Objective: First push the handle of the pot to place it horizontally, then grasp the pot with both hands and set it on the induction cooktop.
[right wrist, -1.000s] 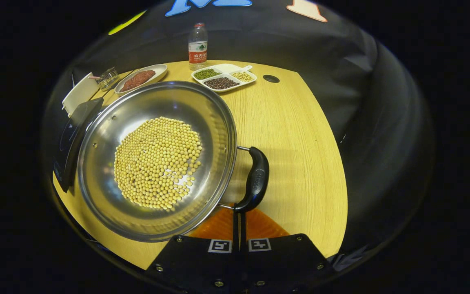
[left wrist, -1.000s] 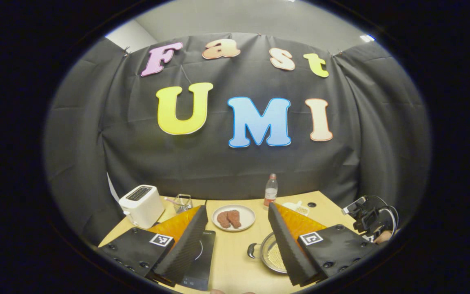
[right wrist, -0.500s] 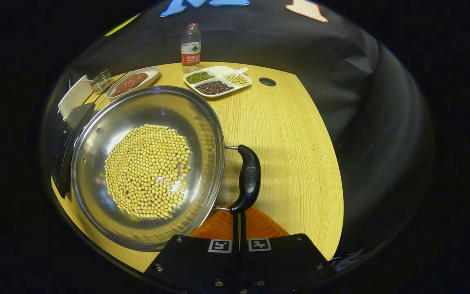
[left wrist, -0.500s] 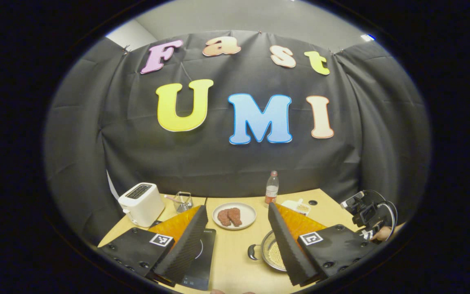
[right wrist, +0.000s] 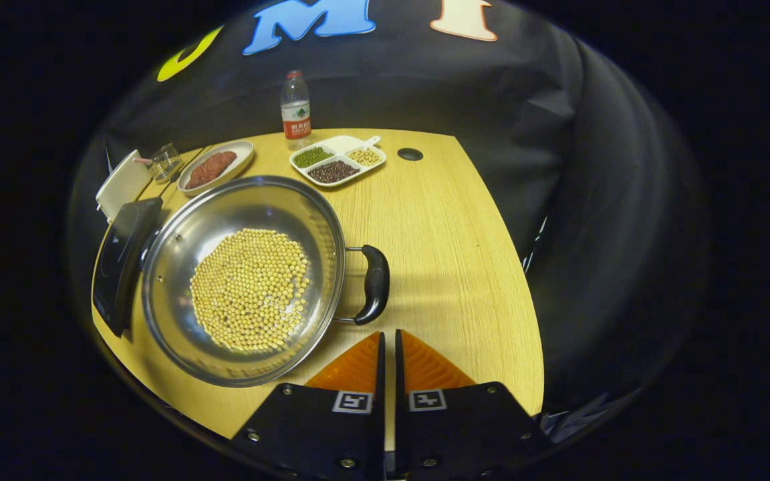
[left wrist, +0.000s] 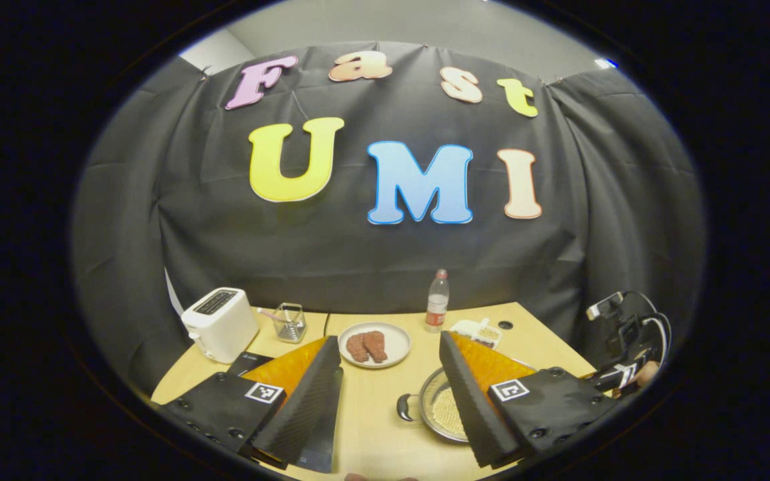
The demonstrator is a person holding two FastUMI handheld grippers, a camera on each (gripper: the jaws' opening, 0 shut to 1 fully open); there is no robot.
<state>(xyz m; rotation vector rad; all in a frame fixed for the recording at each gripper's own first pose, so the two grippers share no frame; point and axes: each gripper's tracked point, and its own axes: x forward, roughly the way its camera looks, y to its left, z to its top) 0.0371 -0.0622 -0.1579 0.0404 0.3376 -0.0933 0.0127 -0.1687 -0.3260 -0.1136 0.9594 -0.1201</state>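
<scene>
Black cloth backs the bench (right wrist: 465,267), where the pot (right wrist: 244,280) sits right of the induction cooktop (right wrist: 117,260), its handle (right wrist: 375,284) seemingly level; right tool (right wrist: 388,341) nearly closed, empty, left tool (left wrist: 388,374) wide open, empty, so lifting remains.

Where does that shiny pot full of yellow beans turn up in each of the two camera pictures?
Left gripper view: the pot sits low and right of centre, partly behind that gripper's right-hand finger.
Right gripper view: the pot lies large at centre left, a black handle on its right side.
Shared landmark: the water bottle at the table's far edge.
</scene>
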